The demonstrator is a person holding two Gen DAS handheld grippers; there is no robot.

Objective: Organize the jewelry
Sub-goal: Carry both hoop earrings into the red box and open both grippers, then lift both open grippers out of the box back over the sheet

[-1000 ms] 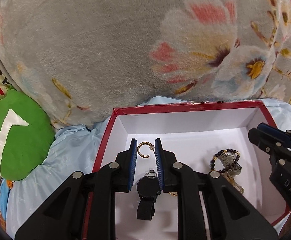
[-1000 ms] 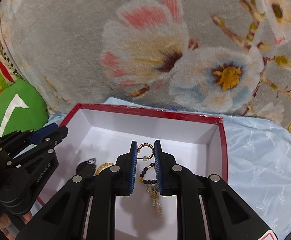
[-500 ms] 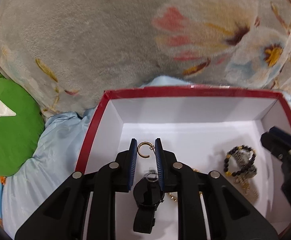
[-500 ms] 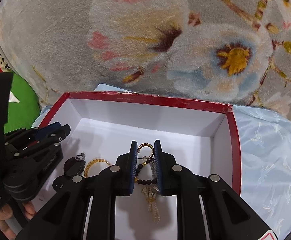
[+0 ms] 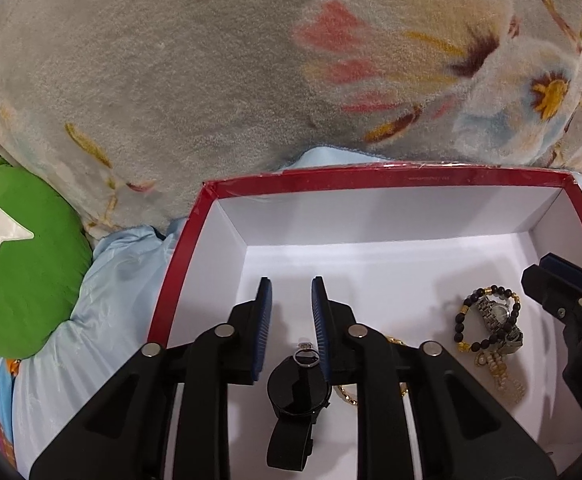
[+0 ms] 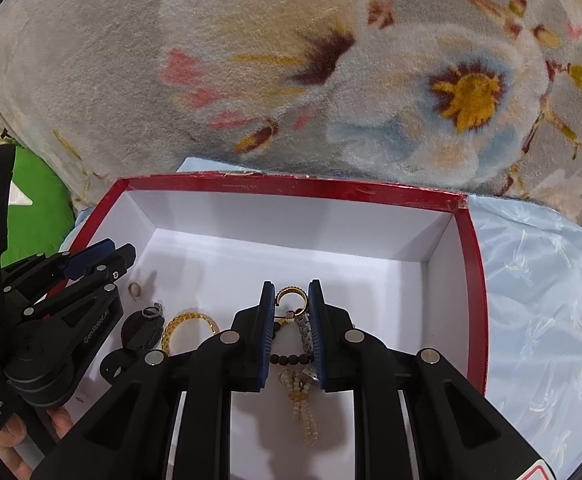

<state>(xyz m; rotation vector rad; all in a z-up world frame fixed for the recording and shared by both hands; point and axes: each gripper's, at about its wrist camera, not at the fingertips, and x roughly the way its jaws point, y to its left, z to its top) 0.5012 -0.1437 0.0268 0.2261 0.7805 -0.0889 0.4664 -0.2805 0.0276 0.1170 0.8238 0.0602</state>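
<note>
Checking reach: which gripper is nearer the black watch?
Left. The left gripper, fingers just opened and empty, hangs over the black watch; the right gripper is above the beaded bracelet.

Red-rimmed white box point(image 5: 371, 178), grey floral blanket point(image 5: 171, 60)

My right claw point(image 6: 290, 304) pinches one gold hoop earring point(image 6: 291, 300) upright over the red-rimmed white box point(image 6: 371, 192); its twin point(image 6: 135, 289) lies flat near the box's left wall.
</note>
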